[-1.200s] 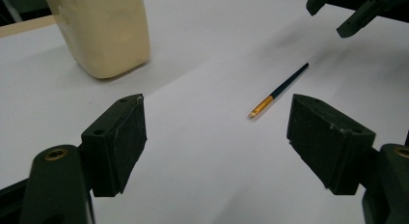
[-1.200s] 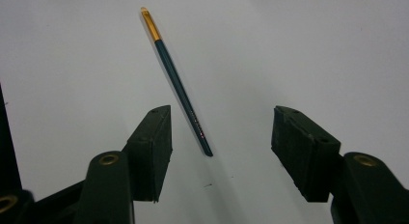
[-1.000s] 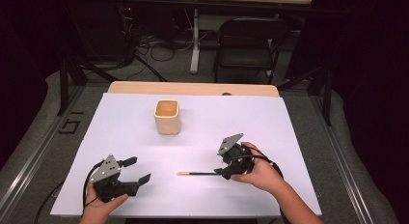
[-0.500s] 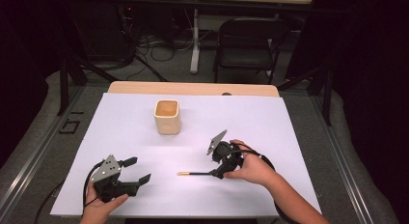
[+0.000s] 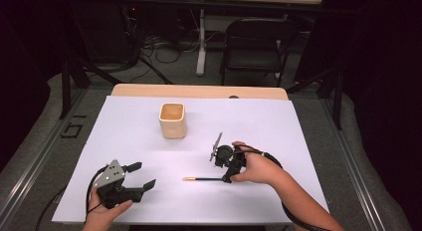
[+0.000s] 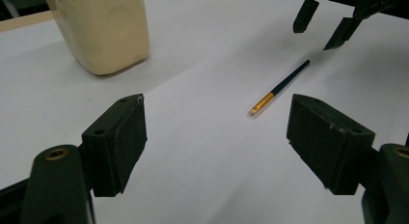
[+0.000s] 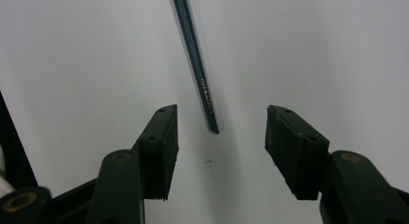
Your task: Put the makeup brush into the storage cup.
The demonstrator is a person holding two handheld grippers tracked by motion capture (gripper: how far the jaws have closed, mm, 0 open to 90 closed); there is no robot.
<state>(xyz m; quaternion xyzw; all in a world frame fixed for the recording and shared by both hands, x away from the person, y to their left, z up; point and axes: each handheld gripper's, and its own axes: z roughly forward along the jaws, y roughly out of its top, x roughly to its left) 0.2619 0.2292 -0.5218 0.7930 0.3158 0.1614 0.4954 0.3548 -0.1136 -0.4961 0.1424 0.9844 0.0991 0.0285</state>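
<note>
A: Where's the brush?

B: Thin dark brush [image 5: 206,179] lies flat on the white counter [image 5: 298,136], near edge, right of centre. Gold-coloured end points left, dark handle end points right. In the left gripper view [image 6: 279,87] it runs diagonally, gold end nearest that camera.

A: Right gripper?

B: Right gripper [image 5: 228,179] is down at the handle end, tilted steeply toward the counter. In its own view [image 7: 217,137] the handle tip [image 7: 212,125] sits between the two jaws, closer to the left one. Jaws spread, a clear gap on both sides, neither pad touching. They've just been closing in, with the handle tip between them, not yet pinched.

A: Left?

B: Left gripper [image 5: 139,175] is at the near left of the counter, held in the person's left hand [image 5: 102,213], well apart from the brush. Jaws spread wide, nothing between them [image 6: 217,137].

A: Anything else on the counter?

B: Cream cup [image 5: 172,120], upright, far side, left of centre, well clear of both grippers. From the left gripper view it's at top left [image 6: 103,28]. Black chair [image 5: 254,47] on the floor beyond the far edge.
</note>
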